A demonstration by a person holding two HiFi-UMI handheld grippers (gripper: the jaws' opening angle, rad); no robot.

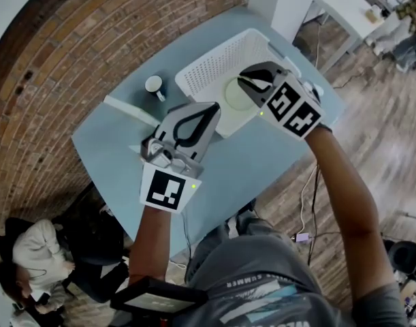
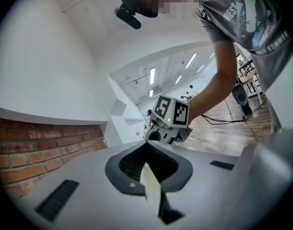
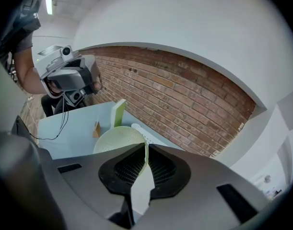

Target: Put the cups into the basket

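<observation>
A white perforated basket (image 1: 214, 63) stands at the far side of the blue-grey table (image 1: 119, 148). A pale green perforated bowl (image 1: 236, 95) hangs over the basket's near right part. My right gripper (image 1: 252, 84) is shut on the bowl's rim, and the right gripper view shows that rim (image 3: 145, 150) pinched between the jaws of the right gripper (image 3: 141, 169). My left gripper (image 1: 194, 118) sits at the basket's near left edge. In the left gripper view a thin pale perforated wall (image 2: 151, 186) is clamped in the left gripper (image 2: 148, 176). A white mug (image 1: 154, 85) stands left of the basket.
A long white strip (image 1: 129, 110) lies on the table left of my left gripper. A brick wall (image 1: 65, 53) curves behind the table. A seated person (image 1: 30, 257) is at the lower left, a white table (image 1: 347, 9) at the upper right, and cables (image 1: 306, 203) on the wooden floor.
</observation>
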